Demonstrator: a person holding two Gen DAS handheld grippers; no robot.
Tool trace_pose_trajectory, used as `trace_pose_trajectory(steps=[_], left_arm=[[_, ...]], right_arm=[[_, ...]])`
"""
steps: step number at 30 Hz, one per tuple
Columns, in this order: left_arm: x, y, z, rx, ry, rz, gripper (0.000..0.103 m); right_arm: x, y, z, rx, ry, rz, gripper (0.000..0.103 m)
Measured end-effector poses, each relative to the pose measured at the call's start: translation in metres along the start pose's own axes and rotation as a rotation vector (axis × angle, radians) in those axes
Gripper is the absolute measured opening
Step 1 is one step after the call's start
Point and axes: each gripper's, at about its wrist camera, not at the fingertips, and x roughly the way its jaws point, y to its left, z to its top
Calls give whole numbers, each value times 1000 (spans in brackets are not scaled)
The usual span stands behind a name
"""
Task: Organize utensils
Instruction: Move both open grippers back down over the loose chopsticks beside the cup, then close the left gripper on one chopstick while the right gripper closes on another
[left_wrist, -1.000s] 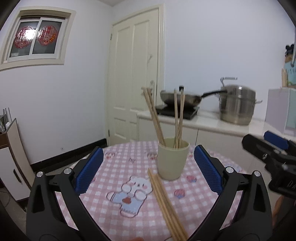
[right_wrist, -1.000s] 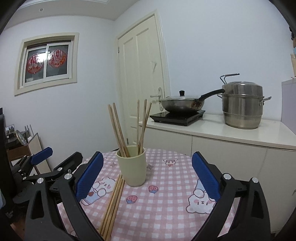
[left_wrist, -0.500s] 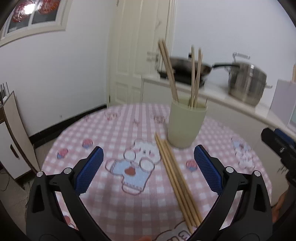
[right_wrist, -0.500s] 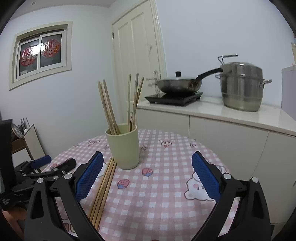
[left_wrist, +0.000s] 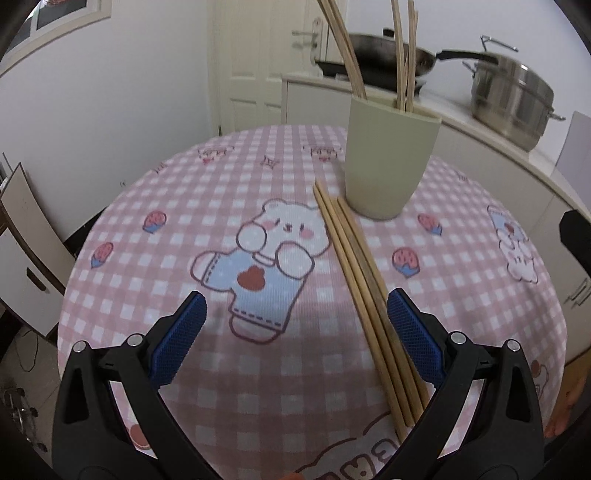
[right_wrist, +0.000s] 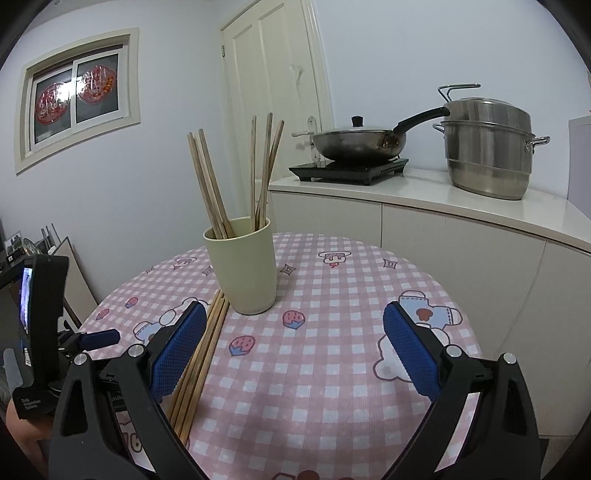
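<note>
A pale green plastic cup (left_wrist: 389, 162) stands upright toward 12 o'clock on the round surface (left_wrist: 155, 236), which is covered by a pink checked cloth printed with bears and strawberries. Several long wooden chopsticks (right_wrist: 225, 184) already stand in the cup, one group leaning toward 11 o'clock, another nearly upright. That part of the job looks done.

What is left is a bundle of loose wooden chopsticks (left_wrist: 365, 291) lying flat on the cloth, side by side and touching. Their far ends lie just beside the cup's base at its 7 o'clock side, and they run toward 5 o'clock in the left wrist view. I count about four, though the exact number is hard to tell.

The left gripper (left_wrist: 295, 332) is spread wide and holds nothing. It hangs low over the cloth, and its right blue pad sits just beside the near half of the bundle, so the sticks are at the edge of its opening, not centred in it. The right gripper (right_wrist: 293, 343) is also spread wide and empty, over the cloth at the cup's 5 o'clock side.

In my judgement the task is roughly half finished: the loose bundle has not yet been picked up and stood in the cup.
</note>
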Motion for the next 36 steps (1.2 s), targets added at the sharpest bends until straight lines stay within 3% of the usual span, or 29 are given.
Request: trace_pose_trajectory(steps=[9,14,16,20,22,30,32,34,36], left_arm=[[17,-3,-2,22,95,10,92],[20,-4,0,21,104,10,92],[20,-1,0,26,105,42,92],[26,0,3,22,124,18,93],[34,-5,7,52,139,45,93],[73,5,48,44,208,25,92],[79,6,54,48,206,16,83],[79,5,59,58,192,-5,53],[79,3,61,62,187,-20,37]], right_arm=[[2,-1,-2,-2,21,7,93],[4,-3,-2,5,33,8,93],[4,-3,-2,3,36,11,93],[5,-2,-2,1,39,18,93],[6,-1,-2,-4,44,23,93],[12,2,3,-24,59,26,93],[16,2,4,-32,72,28,93],[22,3,6,-42,93,29,93],[29,5,7,-48,120,42,93]])
